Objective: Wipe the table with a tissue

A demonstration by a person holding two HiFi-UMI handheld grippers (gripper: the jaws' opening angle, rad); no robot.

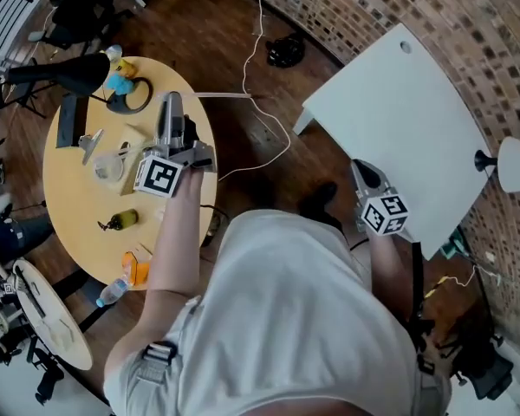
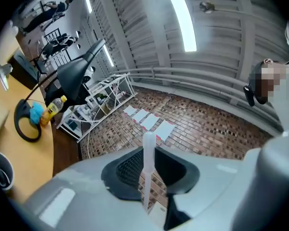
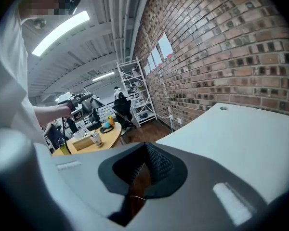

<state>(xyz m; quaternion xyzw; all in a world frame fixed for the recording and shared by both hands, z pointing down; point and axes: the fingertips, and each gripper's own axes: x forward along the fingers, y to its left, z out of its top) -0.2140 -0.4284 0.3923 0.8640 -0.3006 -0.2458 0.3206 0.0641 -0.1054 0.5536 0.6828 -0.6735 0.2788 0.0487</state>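
Observation:
My left gripper point(image 1: 170, 102) reaches out over the round yellow table point(image 1: 65, 202). In the left gripper view its jaws point(image 2: 148, 153) are shut on a thin white plastic dropper point(image 2: 148, 146) that stands upright between them. My right gripper point(image 1: 358, 166) hangs at the near edge of the white table point(image 1: 399, 115). In the right gripper view its jaws point(image 3: 143, 150) look shut, with nothing held; the white table point(image 3: 241, 138) spreads out to their right. A beige box point(image 1: 132, 141) and a clear cup point(image 1: 109, 165) sit on the yellow table; I cannot make out a tissue.
The yellow table also carries a black lamp point(image 1: 69, 72), a black ring with a blue item point(image 1: 126, 89), a yellow-green bottle point(image 1: 121, 221) and an orange bottle point(image 1: 132, 269). A white cable point(image 1: 273, 137) runs over the wooden floor. Brick wall point(image 1: 468, 24) lies beyond the white table.

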